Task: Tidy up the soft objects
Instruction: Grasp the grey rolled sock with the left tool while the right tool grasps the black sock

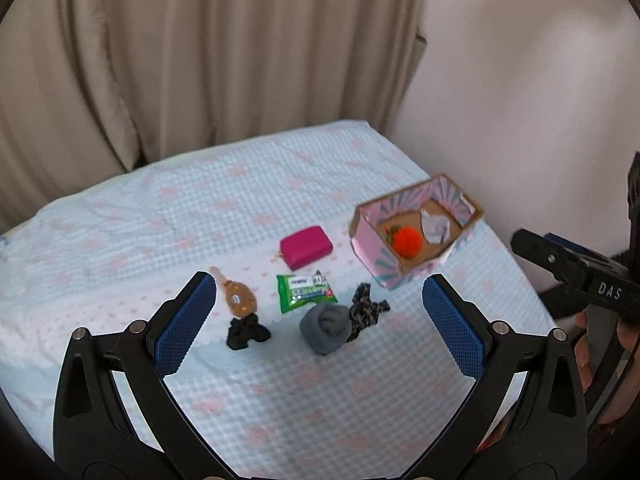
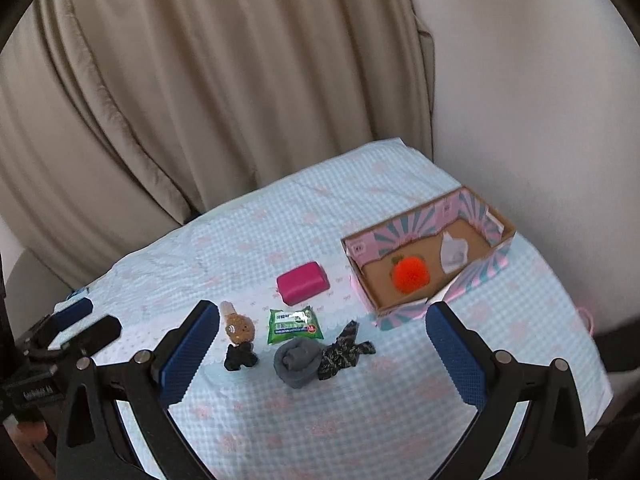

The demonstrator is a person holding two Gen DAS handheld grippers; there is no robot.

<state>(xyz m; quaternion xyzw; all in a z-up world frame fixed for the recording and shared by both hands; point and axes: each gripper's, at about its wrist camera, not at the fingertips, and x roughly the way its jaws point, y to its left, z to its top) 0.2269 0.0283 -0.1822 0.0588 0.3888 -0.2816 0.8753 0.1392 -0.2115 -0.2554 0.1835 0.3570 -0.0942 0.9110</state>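
bedspread (image 2: 280, 432): pale blue gingham, faint pink motifs
box (image 2: 486, 272): pink with teal sunburst stripes, plain brown inside
ball (image 2: 411, 274): bright orange, fuzzy
pouch (image 2: 303, 282): hot pink
wipes pack (image 2: 295, 325): green (white label patch)
rolled sock (image 2: 298, 362): grey
scrunchie (image 2: 239, 356): black
curtain (image 2: 200, 100): beige

box (image 2: 472, 280) right on bed (image 2: 360, 420) | ball (image 2: 411, 274), cloth (image 2: 454, 254) inside | pouch (image 2: 303, 282) behind wipes (image 2: 295, 325)

Beige curtain (image 1: 208, 60) hangs ahead, beyond bed (image 1: 120, 216); pale wall (image 1: 520, 80) ahead-right; soft, even light.
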